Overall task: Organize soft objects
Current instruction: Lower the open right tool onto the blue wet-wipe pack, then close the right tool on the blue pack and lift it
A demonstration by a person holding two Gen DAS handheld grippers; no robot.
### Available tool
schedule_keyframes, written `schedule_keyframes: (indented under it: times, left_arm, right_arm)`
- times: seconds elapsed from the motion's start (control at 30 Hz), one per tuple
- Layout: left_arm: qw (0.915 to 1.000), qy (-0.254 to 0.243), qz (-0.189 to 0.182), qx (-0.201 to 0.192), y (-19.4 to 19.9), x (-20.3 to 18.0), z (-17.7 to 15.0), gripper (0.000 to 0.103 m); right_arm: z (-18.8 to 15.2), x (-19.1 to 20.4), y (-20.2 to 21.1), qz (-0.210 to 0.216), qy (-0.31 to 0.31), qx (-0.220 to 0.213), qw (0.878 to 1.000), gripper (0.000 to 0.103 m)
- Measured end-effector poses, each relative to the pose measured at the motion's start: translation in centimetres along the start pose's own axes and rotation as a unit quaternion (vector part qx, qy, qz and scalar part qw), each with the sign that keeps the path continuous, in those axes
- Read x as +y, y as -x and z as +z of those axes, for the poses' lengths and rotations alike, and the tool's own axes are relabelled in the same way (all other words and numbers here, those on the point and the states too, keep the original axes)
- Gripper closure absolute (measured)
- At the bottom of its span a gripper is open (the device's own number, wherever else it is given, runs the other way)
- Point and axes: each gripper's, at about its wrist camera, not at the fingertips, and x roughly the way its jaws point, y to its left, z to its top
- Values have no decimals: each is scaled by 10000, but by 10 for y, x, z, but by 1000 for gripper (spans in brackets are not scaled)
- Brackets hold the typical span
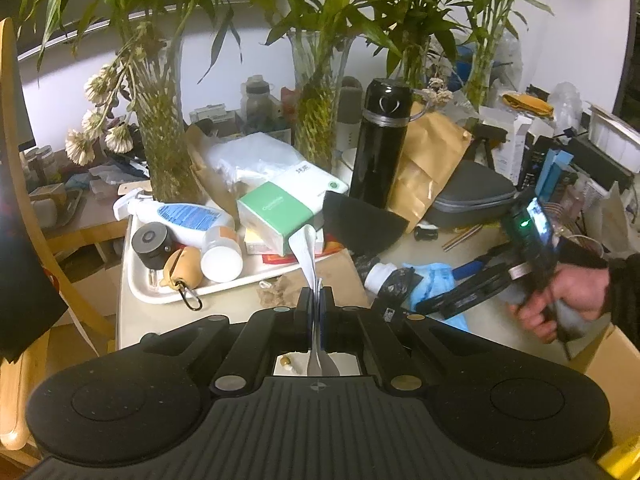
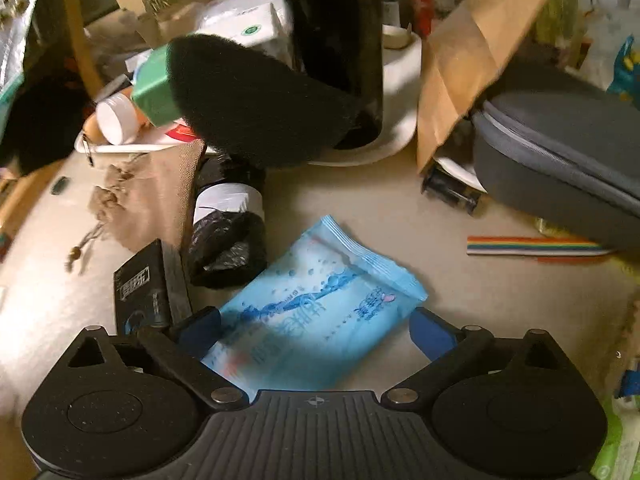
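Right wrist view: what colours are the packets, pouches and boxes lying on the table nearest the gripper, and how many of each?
Blue: 1, wipes pack
Black: 2, bag roll, small box
Brown: 1, burlap pouch
Total: 4

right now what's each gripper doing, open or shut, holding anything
Left gripper: shut on a white strip.
Right gripper: open, jaws either side of the blue packet, not gripping it.

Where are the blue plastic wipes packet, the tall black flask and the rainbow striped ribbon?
blue plastic wipes packet [image 2: 320,300], right wrist view, printed front.
tall black flask [image 1: 380,140], left wrist view, body.
rainbow striped ribbon [image 2: 528,246], right wrist view, middle.
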Motion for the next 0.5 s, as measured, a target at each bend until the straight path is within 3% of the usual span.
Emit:
schedule_keyframes:
  times: [0.23,0.5]
  left_arm:
    - [9999,-55,65,85,-4,1,-4,100]
    - [10000,-28,67,49,-1,3,-4,100]
  right_arm:
    - [6,12,-7,-582,-265,-6,9980,4]
    - [7,-20,14,-1436,-597,418,9869,15]
